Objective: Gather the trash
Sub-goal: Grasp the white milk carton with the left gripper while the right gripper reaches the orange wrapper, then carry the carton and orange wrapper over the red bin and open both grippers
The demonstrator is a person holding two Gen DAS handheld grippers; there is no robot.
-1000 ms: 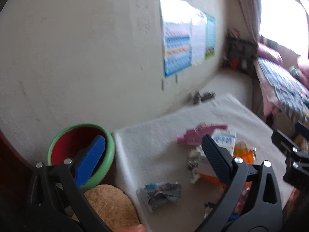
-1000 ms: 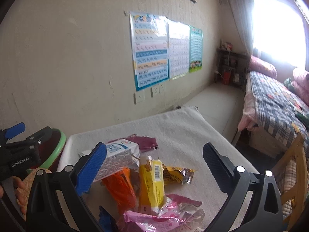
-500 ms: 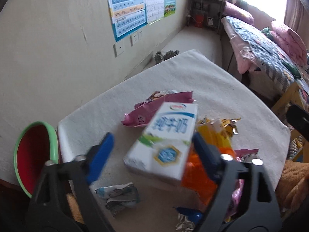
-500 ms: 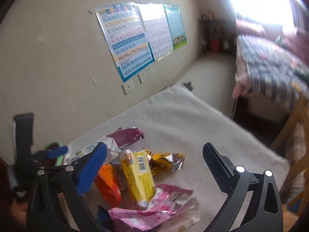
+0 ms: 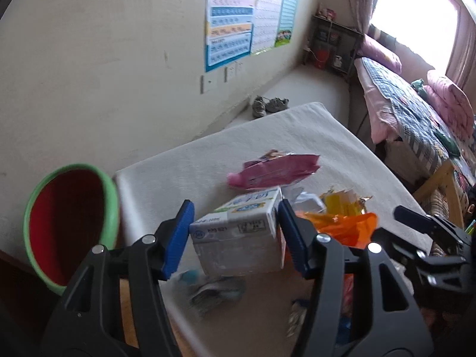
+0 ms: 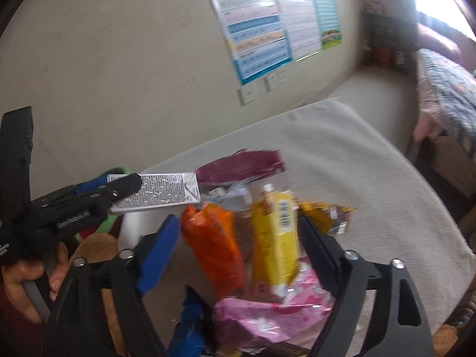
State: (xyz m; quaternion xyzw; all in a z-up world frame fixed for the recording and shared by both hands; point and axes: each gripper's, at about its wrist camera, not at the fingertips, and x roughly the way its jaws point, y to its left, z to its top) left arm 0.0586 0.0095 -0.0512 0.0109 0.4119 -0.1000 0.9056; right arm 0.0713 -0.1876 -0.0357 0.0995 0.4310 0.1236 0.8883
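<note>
Trash wrappers (image 6: 217,244), crinkly foil; boxy milk carton (image 5: 238,235) between closing left tool (image 5: 235,238).

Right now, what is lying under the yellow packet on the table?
The yellow packet leans on a pink wrapper, beside an orange wrapper. Its underside is covered, so anything further beneath stays unseen.

Motion blur smears the crumpled wrapper (image 5: 215,293) under the milk carton (image 5: 238,238).

Place: I'm in a home bedroom.
Signs: a bed (image 5: 416,113) with pink pillows (image 5: 449,101), study charts (image 5: 235,26) on the wall, shoes (image 5: 269,105) beside it.
</note>
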